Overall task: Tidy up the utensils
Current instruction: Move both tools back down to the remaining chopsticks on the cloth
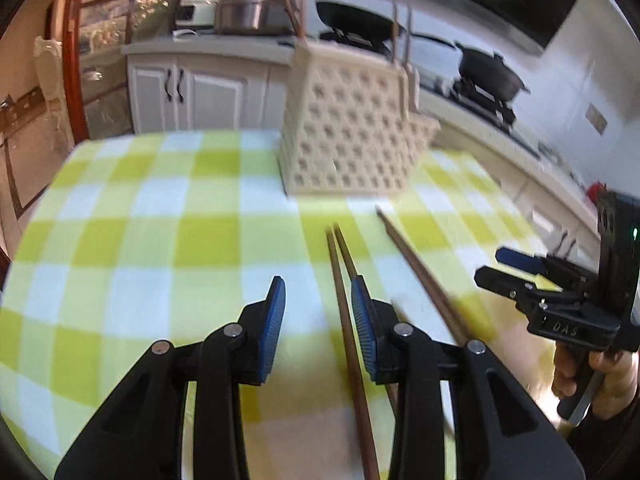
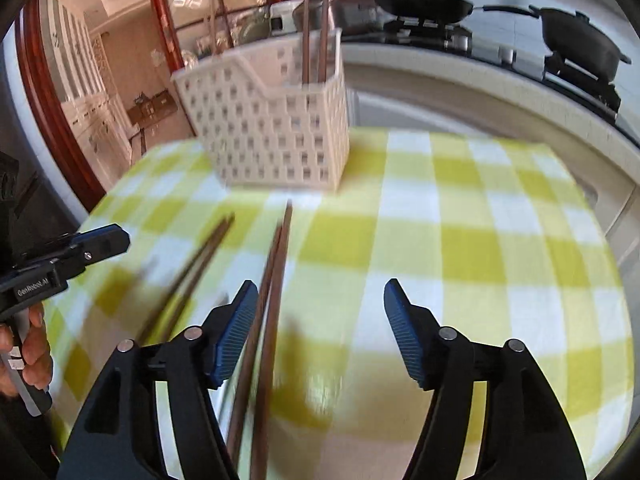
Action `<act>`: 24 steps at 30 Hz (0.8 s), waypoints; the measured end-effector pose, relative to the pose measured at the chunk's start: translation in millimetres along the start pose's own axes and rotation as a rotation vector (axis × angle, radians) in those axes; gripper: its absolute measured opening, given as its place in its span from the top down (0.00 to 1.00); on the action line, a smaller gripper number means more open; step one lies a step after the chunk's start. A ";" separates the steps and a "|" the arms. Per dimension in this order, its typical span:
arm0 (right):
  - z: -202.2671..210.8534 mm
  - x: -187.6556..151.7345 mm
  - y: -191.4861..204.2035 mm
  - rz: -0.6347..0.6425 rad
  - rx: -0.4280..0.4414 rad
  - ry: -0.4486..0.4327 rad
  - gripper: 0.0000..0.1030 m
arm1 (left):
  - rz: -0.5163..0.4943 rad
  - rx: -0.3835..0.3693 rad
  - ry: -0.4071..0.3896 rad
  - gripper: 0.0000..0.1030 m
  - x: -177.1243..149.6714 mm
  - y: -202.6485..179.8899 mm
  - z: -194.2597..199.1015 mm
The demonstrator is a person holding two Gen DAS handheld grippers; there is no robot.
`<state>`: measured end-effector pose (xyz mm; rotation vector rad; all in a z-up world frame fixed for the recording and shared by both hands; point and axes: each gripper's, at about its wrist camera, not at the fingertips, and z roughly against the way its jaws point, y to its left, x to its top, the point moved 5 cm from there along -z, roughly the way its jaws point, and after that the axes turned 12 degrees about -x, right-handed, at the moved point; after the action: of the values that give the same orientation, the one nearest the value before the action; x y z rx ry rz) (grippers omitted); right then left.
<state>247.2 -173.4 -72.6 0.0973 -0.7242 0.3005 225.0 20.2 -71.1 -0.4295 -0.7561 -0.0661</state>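
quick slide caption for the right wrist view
Open right gripper over chopsticks lying on the checked tablecloth, perforated basket beyond.

The chopsticks run off the bottom edge, their near ends unseen. The holder is motion-blurred. The other chopsticks are likewise cut off below.

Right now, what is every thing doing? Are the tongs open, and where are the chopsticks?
Left tongs: open, empty, above the tablecloth.
Right tongs: open, empty.
Loose chopsticks: lying flat on the checked tablecloth, two pairs.
Utensil basket: upright on the tablecloth.
Chopsticks in basket: standing up.
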 end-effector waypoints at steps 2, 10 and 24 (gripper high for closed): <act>-0.9 -5.3 -0.1 0.001 -0.005 0.009 0.36 | -0.011 -0.006 0.029 0.76 -8.9 -4.5 -9.0; 1.3 -6.1 -5.1 -0.005 -0.006 -0.007 0.30 | -0.044 0.031 0.070 0.76 -13.0 -11.2 -32.3; -9.6 -6.8 1.2 0.038 -0.043 0.035 0.29 | -0.133 0.118 0.106 0.91 -15.6 -8.6 -48.3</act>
<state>248.2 -172.1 -84.3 0.0371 -0.6982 0.3219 243.2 -8.5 -109.7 -0.2612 -0.6801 -0.1667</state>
